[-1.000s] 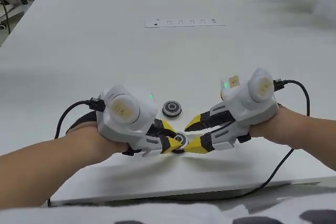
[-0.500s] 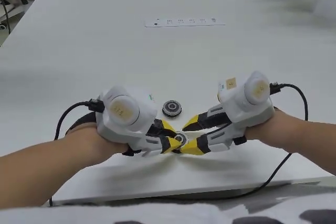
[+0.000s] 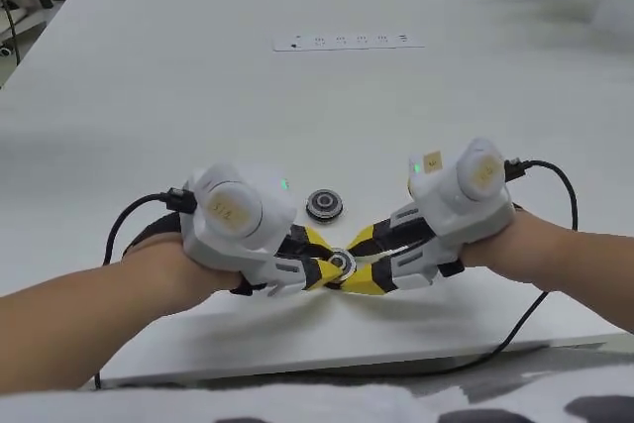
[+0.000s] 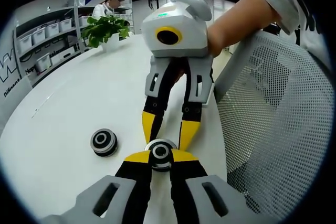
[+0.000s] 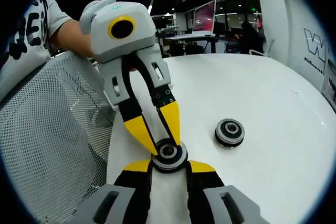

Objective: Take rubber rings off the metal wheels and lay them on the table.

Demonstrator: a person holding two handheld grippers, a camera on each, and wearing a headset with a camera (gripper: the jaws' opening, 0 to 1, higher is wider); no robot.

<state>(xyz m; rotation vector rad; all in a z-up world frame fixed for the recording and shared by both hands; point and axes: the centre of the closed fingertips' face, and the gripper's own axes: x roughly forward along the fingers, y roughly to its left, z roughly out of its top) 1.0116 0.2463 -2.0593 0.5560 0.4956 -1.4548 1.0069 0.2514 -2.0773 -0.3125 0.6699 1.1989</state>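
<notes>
While left gripper [image 3: 322, 259] and right gripper [image 3: 359, 261] clamp one wheel [image 3: 340, 263], wall letter W [image 5: 315, 43]

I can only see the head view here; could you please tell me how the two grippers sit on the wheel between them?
Observer: In the left gripper view, the left gripper is shut on the metal wheel, with one yellow tip on each side.
Operator: Thank you. And the right gripper?
Observer: In the right gripper view, the right gripper flanks the same wheel with its tips, but I cannot tell whether they press on it.
Operator: Is the rubber ring on it?
Observer: A dark band circles the rim, and it is likely the rubber ring, not yet taken off.
</notes>
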